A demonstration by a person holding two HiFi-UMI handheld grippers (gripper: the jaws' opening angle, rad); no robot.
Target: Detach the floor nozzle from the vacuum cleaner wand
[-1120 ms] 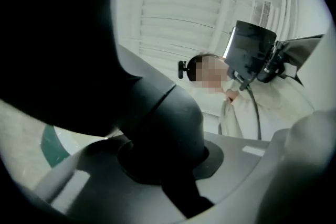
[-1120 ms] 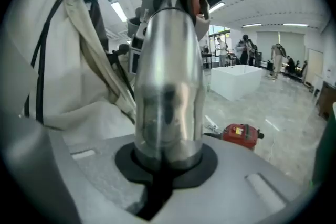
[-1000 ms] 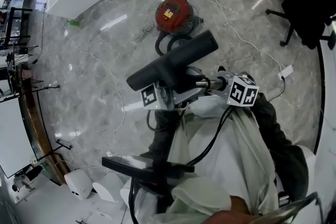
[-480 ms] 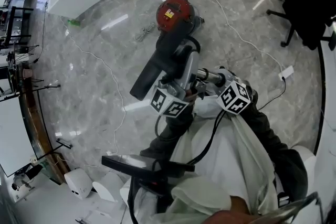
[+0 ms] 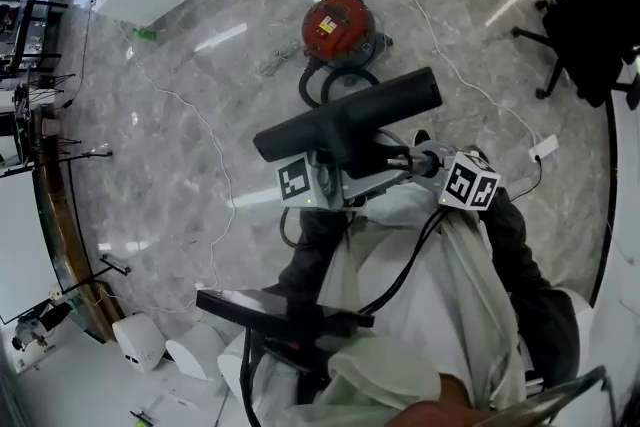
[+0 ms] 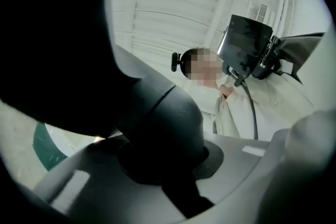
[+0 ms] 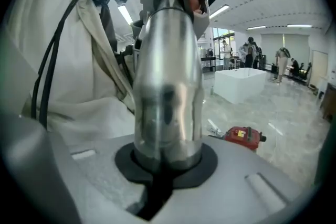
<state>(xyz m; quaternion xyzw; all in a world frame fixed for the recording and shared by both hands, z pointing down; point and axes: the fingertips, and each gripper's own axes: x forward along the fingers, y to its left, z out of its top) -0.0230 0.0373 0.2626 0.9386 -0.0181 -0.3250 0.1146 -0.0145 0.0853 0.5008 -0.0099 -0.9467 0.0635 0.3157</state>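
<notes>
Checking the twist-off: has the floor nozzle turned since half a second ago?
Yes. The floor nozzle swung clockwise; its end that pointed at the red vacuum cleaner now points right of it.

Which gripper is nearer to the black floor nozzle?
Left. The left gripper is shut on the neck of the floor nozzle, right beside its black head. The right gripper is shut on the shiny wand, farther back toward the person.

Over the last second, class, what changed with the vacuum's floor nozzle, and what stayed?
The long black plastic floor nozzle swung end-on toward the round red vacuum canister, then back crosswise. The left hand-held gripper kept clamping the nozzle's neck, the right hand-held gripper the shiny metal wand; the canister stayed put.
</notes>
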